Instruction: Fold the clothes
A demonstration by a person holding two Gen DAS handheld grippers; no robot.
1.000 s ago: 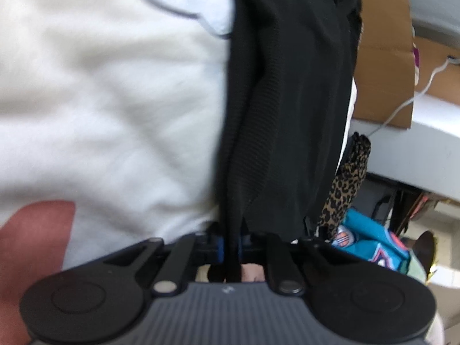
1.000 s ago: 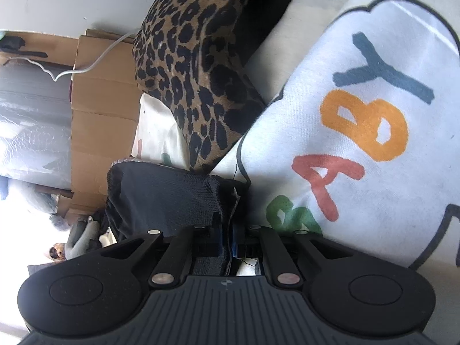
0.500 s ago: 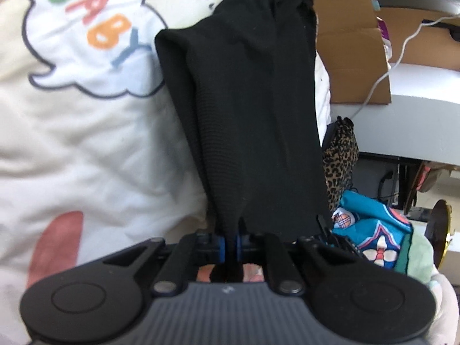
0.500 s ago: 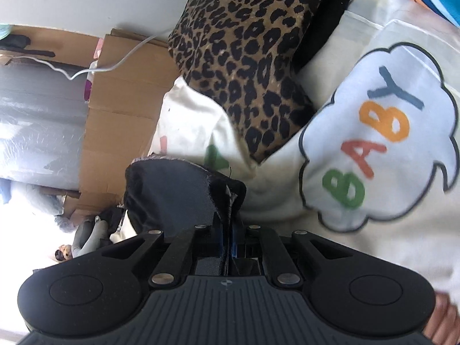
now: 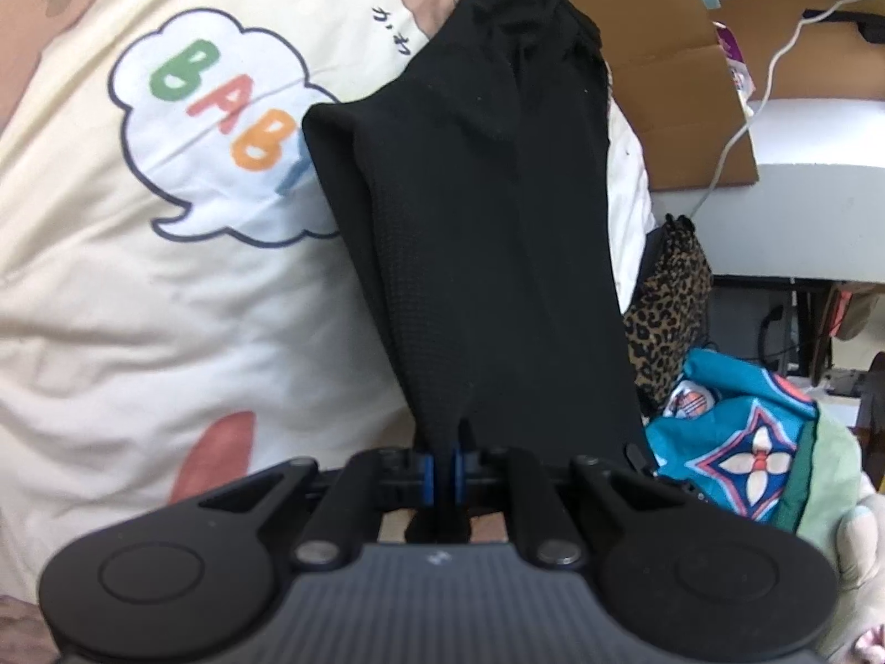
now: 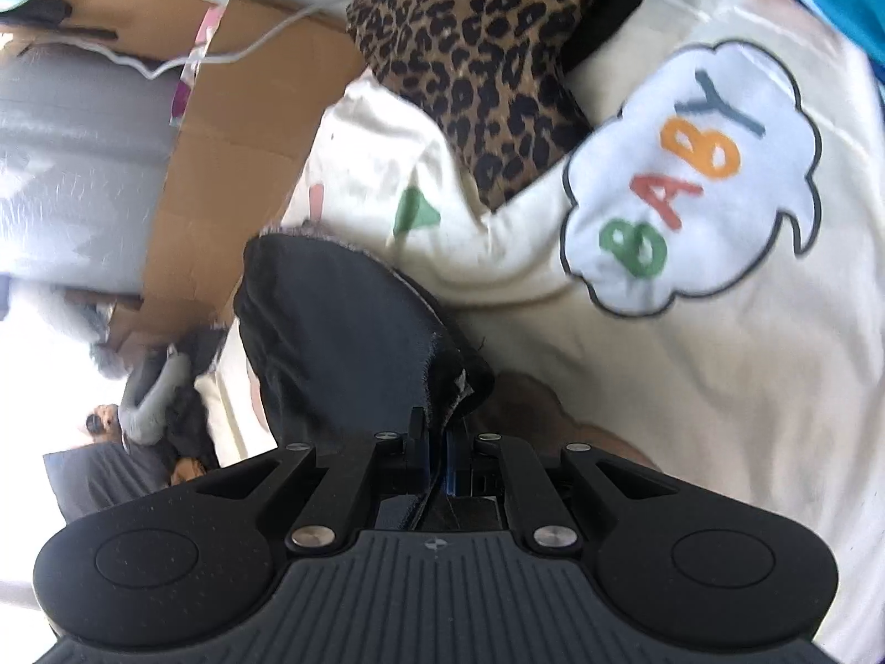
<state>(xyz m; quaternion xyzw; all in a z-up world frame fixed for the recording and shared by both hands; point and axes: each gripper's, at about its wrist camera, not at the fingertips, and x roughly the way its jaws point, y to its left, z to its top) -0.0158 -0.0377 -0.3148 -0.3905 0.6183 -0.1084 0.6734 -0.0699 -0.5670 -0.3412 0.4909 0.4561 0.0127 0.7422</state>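
A black knit garment (image 5: pixel 498 210) hangs stretched away from my left gripper (image 5: pixel 442 456), which is shut on its near edge. In the right wrist view my right gripper (image 6: pixel 434 445) is shut on another edge of the same black garment (image 6: pixel 343 332), which bunches up in front of the fingers. Below both lies a cream bedspread (image 5: pixel 138 304) printed with a white "BABY" cloud (image 5: pixel 221 127). The same cloud (image 6: pixel 691 177) shows in the right wrist view.
A leopard-print garment (image 6: pixel 487 55) lies on the cream bedspread beyond the right gripper. A teal patterned cloth (image 5: pixel 735 437) sits at the right. A cardboard box (image 5: pixel 675 77) and a white cable (image 5: pixel 758 94) stand past the bed's edge.
Both grippers have lifted and pulled back with the black garment; more bedspread and the whole BABY cloud have come into view, and the garment now hangs longer.
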